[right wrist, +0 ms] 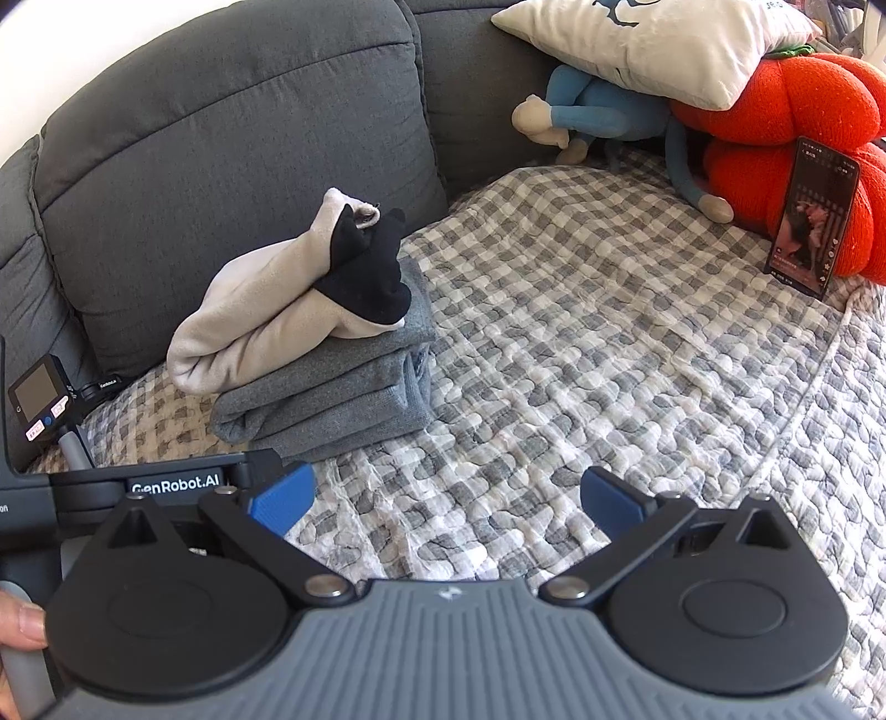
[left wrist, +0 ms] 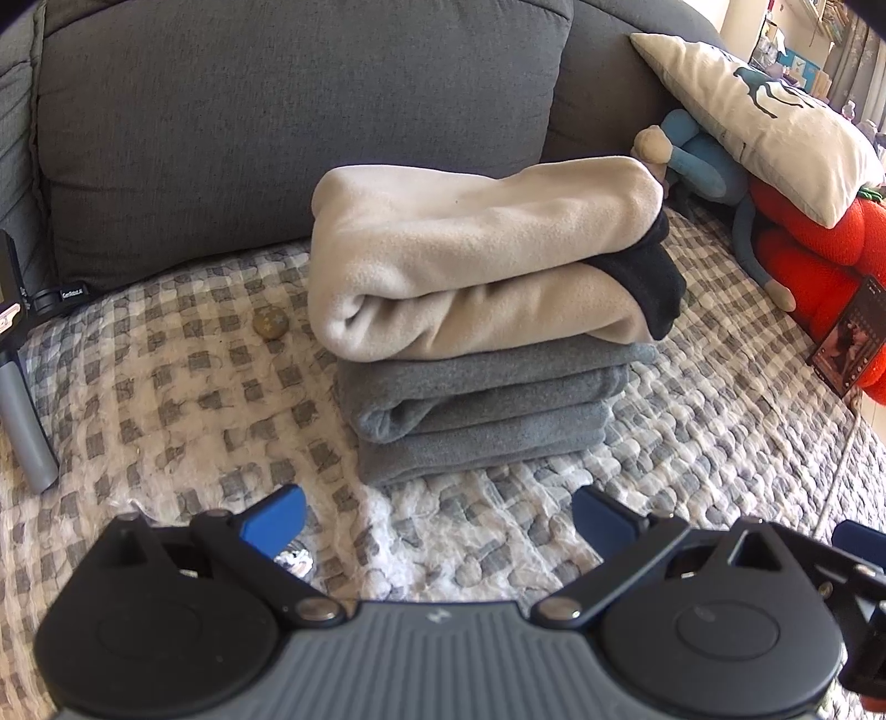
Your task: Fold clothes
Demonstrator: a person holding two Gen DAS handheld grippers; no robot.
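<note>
left gripper (left wrist: pixel 437 520): fingers held apart, nothing gripped | right gripper (right wrist: pixel 448 501): fingers held apart, nothing gripped | beige garment (left wrist: pixel 476 266) is stacked folded on grey garment (left wrist: pixel 482 415), on checked cover (left wrist: pixel 166 399) of sofa

Blue plush (right wrist: pixel 603 111) half hidden under pillow (right wrist: pixel 653 44); phone (right wrist: pixel 811 221) screen unreadable.

This is a home living room. A grey fabric sofa (right wrist: pixel 232 138) has its seat covered with a checked quilted throw (right wrist: pixel 581 332), and folded clothes (left wrist: pixel 476 332) are stacked near the back cushions. At the seat's right end sit a printed cream pillow (right wrist: pixel 653 50), a blue plush toy (right wrist: pixel 603 111) and red pumpkin-shaped cushions (right wrist: pixel 786 111), with a phone (right wrist: pixel 811 221) propped against them.
</note>
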